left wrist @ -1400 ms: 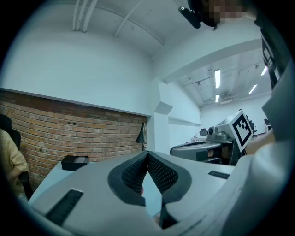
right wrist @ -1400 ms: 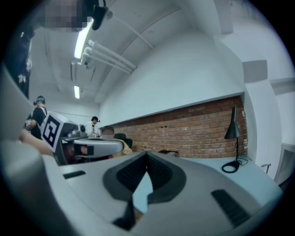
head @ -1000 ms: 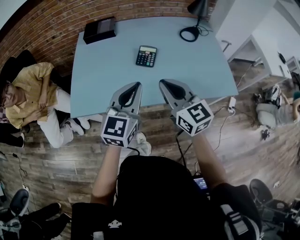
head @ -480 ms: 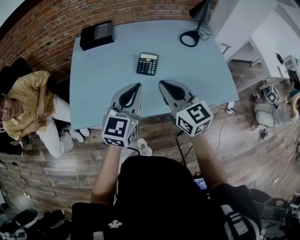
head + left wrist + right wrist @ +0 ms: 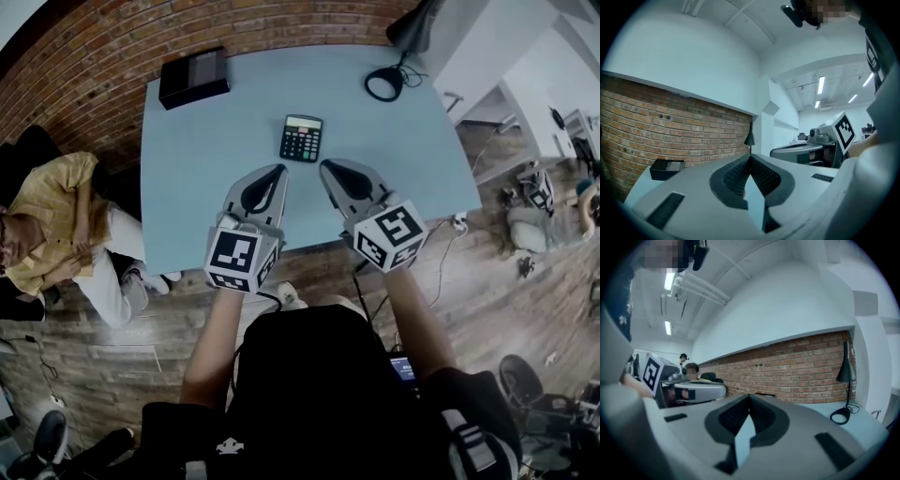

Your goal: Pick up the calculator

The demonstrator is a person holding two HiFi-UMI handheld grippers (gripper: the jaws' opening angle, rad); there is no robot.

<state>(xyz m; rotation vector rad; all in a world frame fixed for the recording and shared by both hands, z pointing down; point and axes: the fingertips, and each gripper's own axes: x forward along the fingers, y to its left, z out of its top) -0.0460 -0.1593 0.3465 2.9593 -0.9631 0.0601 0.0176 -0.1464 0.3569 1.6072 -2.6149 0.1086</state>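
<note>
Dark plastic with pale rows of keys, the calculator (image 5: 301, 138) lies flat and face up on the light blue table (image 5: 206, 197), a little above the centre of the head view, with bare tabletop on every side. It sits just beyond the tips of both claws and between their lines of reach. The black box (image 5: 194, 78) at the upper left and the lamp base (image 5: 383, 84) at the upper right are well apart from it. The left gripper (image 5: 274, 172) and the right gripper (image 5: 328, 168) both hover over the near edge of the table, each with its jaws pressed together and nothing between them, so one must spread before any take. The calculator looks light and stiff, a low slab with a smooth and probably slippery case. Its keys would give under pressure, and its display at the far end is the part most likely to suffer from a pinch. The sound hold is likely across its two long side edges, near the middle. Because it is so thin, the pads would have to come down almost to the tabletop to catch those edges.
</note>
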